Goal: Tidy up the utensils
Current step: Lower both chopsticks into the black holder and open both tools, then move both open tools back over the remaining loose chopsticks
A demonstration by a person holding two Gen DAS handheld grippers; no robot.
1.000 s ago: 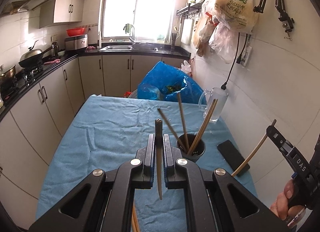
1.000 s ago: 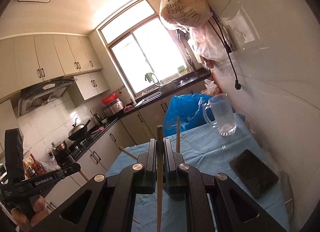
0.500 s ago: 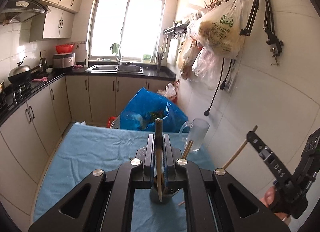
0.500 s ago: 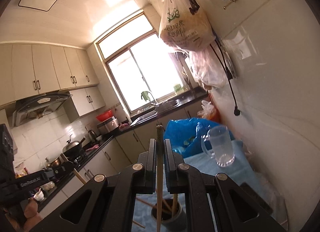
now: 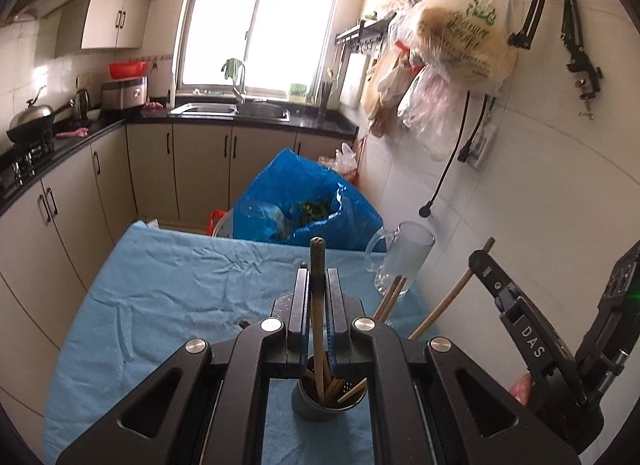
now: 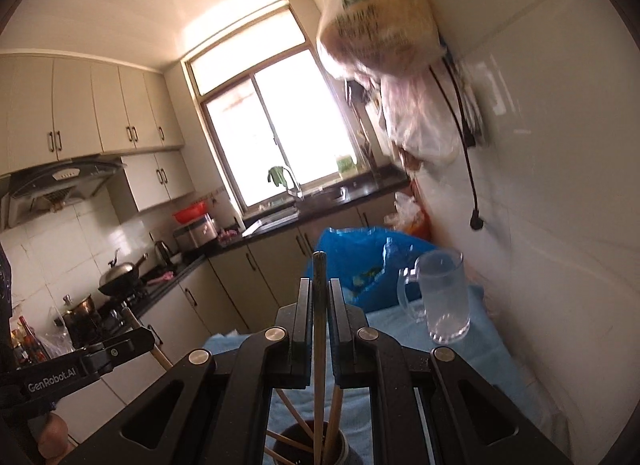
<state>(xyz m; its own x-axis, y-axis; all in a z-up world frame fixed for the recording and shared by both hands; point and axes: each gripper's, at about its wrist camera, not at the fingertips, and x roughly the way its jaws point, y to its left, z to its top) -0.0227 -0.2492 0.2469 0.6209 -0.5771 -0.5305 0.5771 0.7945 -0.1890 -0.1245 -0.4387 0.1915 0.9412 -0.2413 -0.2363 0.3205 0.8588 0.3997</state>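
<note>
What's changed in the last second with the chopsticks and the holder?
Both grippers moved in over the utensil holder. The left gripper lowered its chopstick so the tip is now inside; the right gripper brought its chopstick down into it too. Both stay clamped; nothing released.

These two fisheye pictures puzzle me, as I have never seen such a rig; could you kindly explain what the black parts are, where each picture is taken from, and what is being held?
No robot arm is involved: a person holds a two-finger tool in each hand, and a camera on each looks forward along its fingers. One picture comes from the left tool, the other from the right tool. Each tool is shut on a chopstick, the left chopstick and the right chopstick, both held upright with their lower ends in a dark cup that already has several chopsticks in it. The cup stands on a table under a blue cloth. A clear jug stands near the wall, and a blue bag sits behind the table.
</note>
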